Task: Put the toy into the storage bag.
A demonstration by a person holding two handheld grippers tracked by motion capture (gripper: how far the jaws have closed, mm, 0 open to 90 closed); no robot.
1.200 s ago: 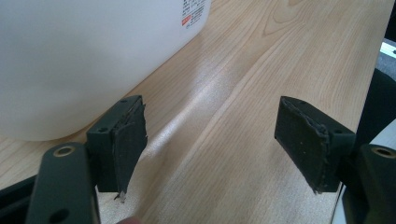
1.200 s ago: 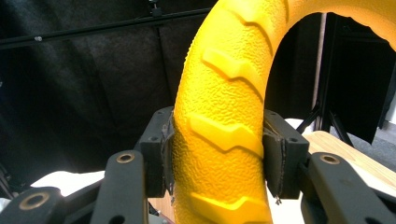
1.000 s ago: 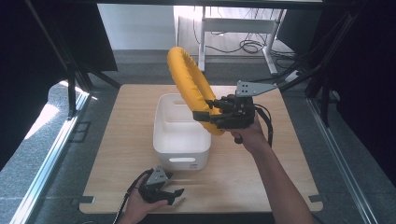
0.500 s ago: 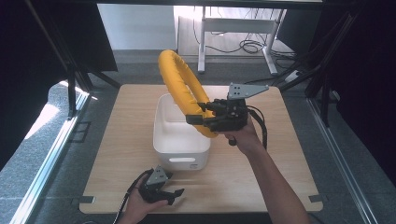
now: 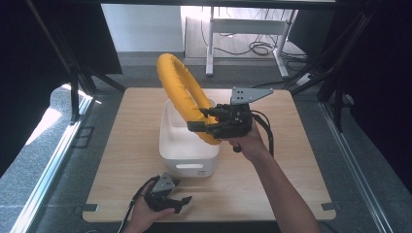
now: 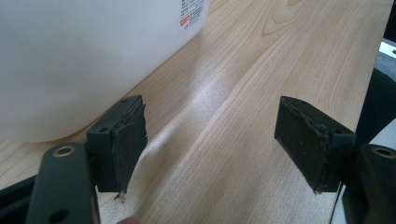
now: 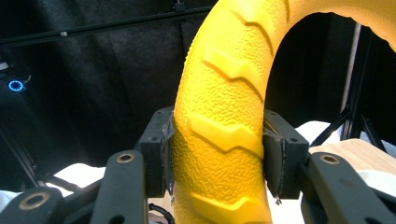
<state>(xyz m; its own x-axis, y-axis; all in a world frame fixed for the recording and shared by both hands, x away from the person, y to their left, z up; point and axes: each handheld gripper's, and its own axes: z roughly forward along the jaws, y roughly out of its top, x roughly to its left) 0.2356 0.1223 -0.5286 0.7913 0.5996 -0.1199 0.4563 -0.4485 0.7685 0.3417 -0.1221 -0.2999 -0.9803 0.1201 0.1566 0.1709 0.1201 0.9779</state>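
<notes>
Yellow textured foam ring with raised tread ribs point(image 5: 182, 97), centre of the high view: held upright and tilted, lower arc above the white rectangular plastic bin point(image 5: 187, 141), upper arc up toward the frame's top. Right tongs point(image 5: 206, 121) clamped on the ring's lower part; in the right gripper view both pads press its sides point(image 7: 219, 135). Bin sits mid-worktop on the light wooden worktop point(image 5: 121, 145). Left tongs point(image 5: 175, 203) at lower left-centre, resting on the worktop just below the bin, spread wide, holding nothing; bin wall beside one jaw in the left gripper view point(image 6: 84, 56).
</notes>
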